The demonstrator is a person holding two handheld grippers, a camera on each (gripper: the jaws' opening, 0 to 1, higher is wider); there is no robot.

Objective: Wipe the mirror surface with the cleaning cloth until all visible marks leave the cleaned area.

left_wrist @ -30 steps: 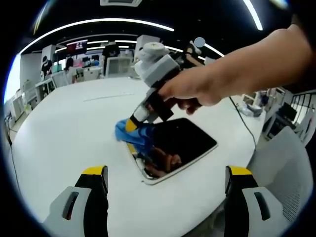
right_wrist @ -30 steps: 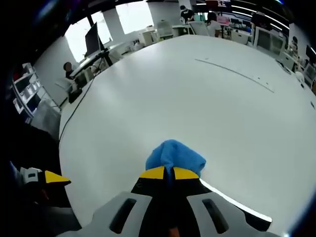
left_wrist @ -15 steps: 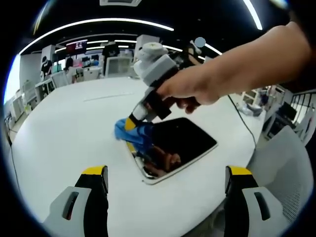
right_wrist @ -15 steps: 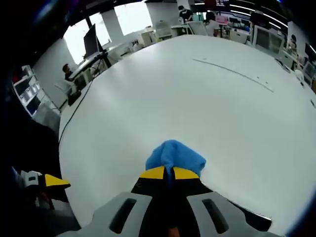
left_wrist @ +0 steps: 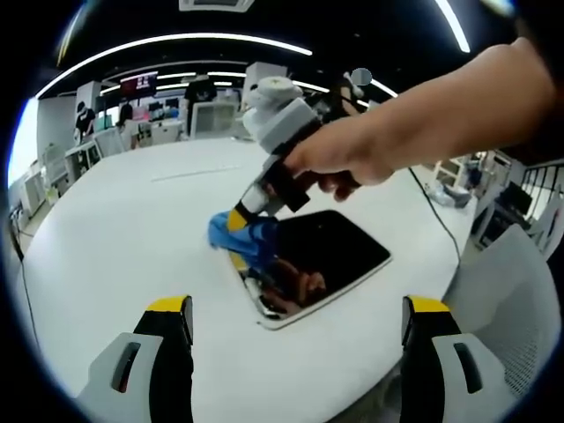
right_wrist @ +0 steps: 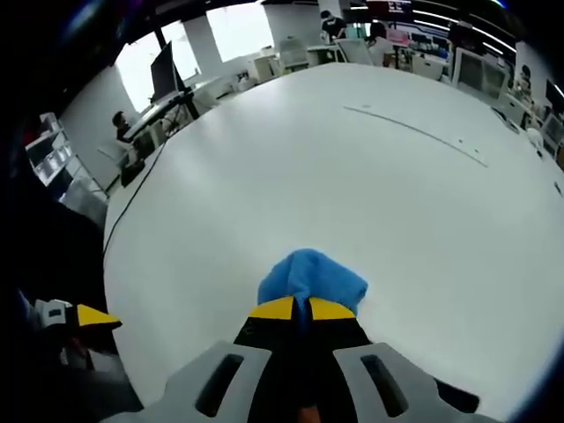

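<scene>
Blue cleaning cloth (left_wrist: 240, 236) sits bunched at the far left corner of the mirror (left_wrist: 322, 264) in the left gripper view, pinched in the right claw (left_wrist: 238, 220), which comes in from the right, held by a person's hand (left_wrist: 339, 159). The mirror is a dark, rounded rectangle with a pale rim, lying flat on the white surface (left_wrist: 115, 229), and its glass reflects the cloth and the hand above it. The left claw (left_wrist: 298, 313) hangs short of the mirror, its two yellow-tipped jaws spread wide apart with nothing between them. In the right gripper view, the right claw (right_wrist: 300, 307) is clenched on the cleaning cloth (right_wrist: 313, 278), its yellow tips pressed together with the blue fabric bulging out just beyond them and resting on the white surface (right_wrist: 352, 167). A tip of the left claw (right_wrist: 95, 315) shows at the lower left of this view, well apart from the cloth.
</scene>
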